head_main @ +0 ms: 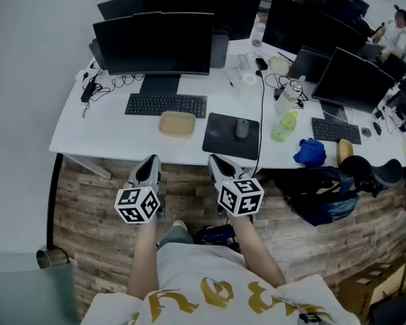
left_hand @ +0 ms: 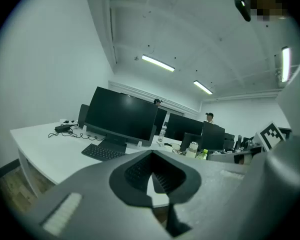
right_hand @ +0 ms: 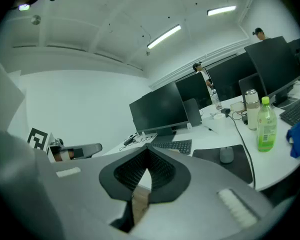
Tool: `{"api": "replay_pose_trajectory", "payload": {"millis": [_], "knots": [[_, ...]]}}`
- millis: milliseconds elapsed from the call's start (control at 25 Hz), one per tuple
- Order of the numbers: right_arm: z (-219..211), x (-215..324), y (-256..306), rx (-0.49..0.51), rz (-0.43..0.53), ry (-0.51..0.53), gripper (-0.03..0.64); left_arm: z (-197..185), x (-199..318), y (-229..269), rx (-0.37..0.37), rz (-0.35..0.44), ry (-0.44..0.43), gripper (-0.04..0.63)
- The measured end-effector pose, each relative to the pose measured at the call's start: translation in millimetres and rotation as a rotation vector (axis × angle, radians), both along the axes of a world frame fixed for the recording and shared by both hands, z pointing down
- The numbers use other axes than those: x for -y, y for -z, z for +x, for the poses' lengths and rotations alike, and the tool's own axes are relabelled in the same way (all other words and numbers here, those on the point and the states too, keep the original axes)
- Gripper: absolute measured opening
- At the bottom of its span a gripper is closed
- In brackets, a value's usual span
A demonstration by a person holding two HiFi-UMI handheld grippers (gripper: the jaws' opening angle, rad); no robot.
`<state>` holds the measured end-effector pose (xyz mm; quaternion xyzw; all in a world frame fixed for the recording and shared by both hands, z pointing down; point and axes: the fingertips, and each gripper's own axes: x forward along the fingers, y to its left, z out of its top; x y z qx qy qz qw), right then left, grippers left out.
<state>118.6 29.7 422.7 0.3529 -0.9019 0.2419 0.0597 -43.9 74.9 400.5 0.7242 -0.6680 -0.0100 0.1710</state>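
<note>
- Left gripper (head_main: 149,161): lower centre of the head view, held in the air over the wood-plank floor (head_main: 88,202), short of the tabletop (head_main: 101,137) edge. Its own view shows the jaws closed tip to tip, with nothing between them.
- Right gripper (head_main: 217,160): just beside the left one, to its right in the frame, at about the same level. The jaws are likewise shut together on nothing; only floor and tabletop edge show through the hollow behind the tips.
- Tan container (head_main: 176,123): squat and lidded, flat on the tabletop at centre frame. It sits beyond the left gripper, apart from it, and is the nearest thing to that gripper.
- Mouse pad (head_main: 223,141): dark, right of the container, ahead of the right gripper. A grey mouse (head_main: 241,128) lies on its upper right part. No contact.
- Behind these, upper centre: keyboard (head_main: 166,104), then a large dark monitor (head_main: 154,42).
- Right of the pad: green bottle (head_main: 283,126) and blue cloth (head_main: 310,152). A dark backpack (head_main: 318,191) rests on the floor below the tabletop edge.
- Progress, as I judge it: nothing grasped, nothing touched. Both grippers stand off from the tabletop, facing it. All handling lies ahead, and the jaws would have to open before either could take anything.
</note>
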Motion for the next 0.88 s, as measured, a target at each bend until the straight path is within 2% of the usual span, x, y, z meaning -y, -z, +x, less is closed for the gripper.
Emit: {"api": "replay_pose_trajectory", "payload": {"millis": [360, 640, 680, 760, 880], "knots": [[10.0, -6.8, -7.4, 0.001, -0.010, 0.009, 0.025, 7.2, -1.2, -1.3, -0.011, 0.009, 0.003, 0.000], [6.7, -7.2, -16.1, 0.039, -0.063, 0.013, 0.026, 5.6, 0.6, -7.4, 0.006, -0.015, -0.004, 0.002], [5.4, -7.2, -18.7, 0.038, -0.076, 0.018, 0.038, 5.1, 1.9, -9.9, 0.006, -0.024, -0.009, 0.027], [2.7, -6.4, -25.6, 0.031, -0.107, 0.027, 0.103, 3.3, 6.4, -15.3, 0.002, -0.040, -0.017, 0.087], [-0.1, -1.3, -37.2, 0.048, -0.168, 0.006, 0.144, -2.9, 16.1, -23.7, 0.007, -0.053, -0.031, 0.102]]}}
